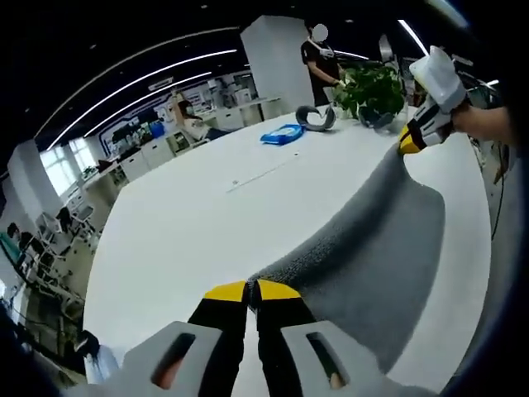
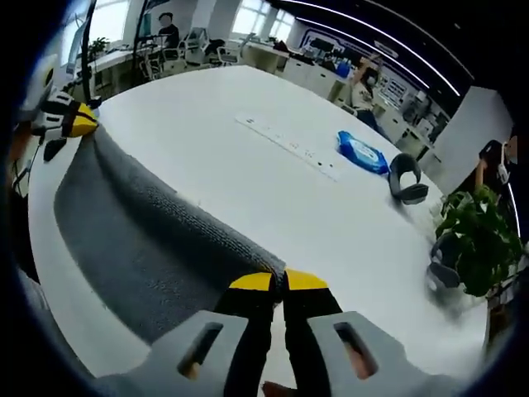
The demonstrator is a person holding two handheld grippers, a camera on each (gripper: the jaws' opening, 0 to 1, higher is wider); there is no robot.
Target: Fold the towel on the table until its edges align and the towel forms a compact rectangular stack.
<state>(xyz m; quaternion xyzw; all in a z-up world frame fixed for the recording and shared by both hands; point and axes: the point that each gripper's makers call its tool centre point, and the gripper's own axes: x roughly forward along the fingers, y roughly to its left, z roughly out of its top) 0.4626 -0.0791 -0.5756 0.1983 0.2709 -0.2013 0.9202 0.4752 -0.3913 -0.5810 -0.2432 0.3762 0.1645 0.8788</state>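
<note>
Left gripper view: my left gripper [image 1: 252, 291], black jaws with yellow tips, is pressed together on a corner of the grey terry-cloth towel [image 1: 372, 248]. From that corner the towel's edge runs taut up to my right gripper [image 1: 411, 142], which pinches the opposite corner above the round white table [image 1: 190, 223]; the rest of the cloth hangs down toward the table's near edge. Beyond it on the table lie a blue plastic packet [image 1: 282, 133], a grey curved headset-like object [image 1: 317, 118] and a green leafy potted plant [image 1: 372, 89].

Right gripper view: same hold from the other end. Right gripper [image 2: 277, 283] jaws are clamped on the towel [image 2: 124, 231] corner; left gripper [image 2: 73, 118] grips the far corner. A white power strip [image 2: 285, 147] is set along the table [image 2: 248, 190] middle.
</note>
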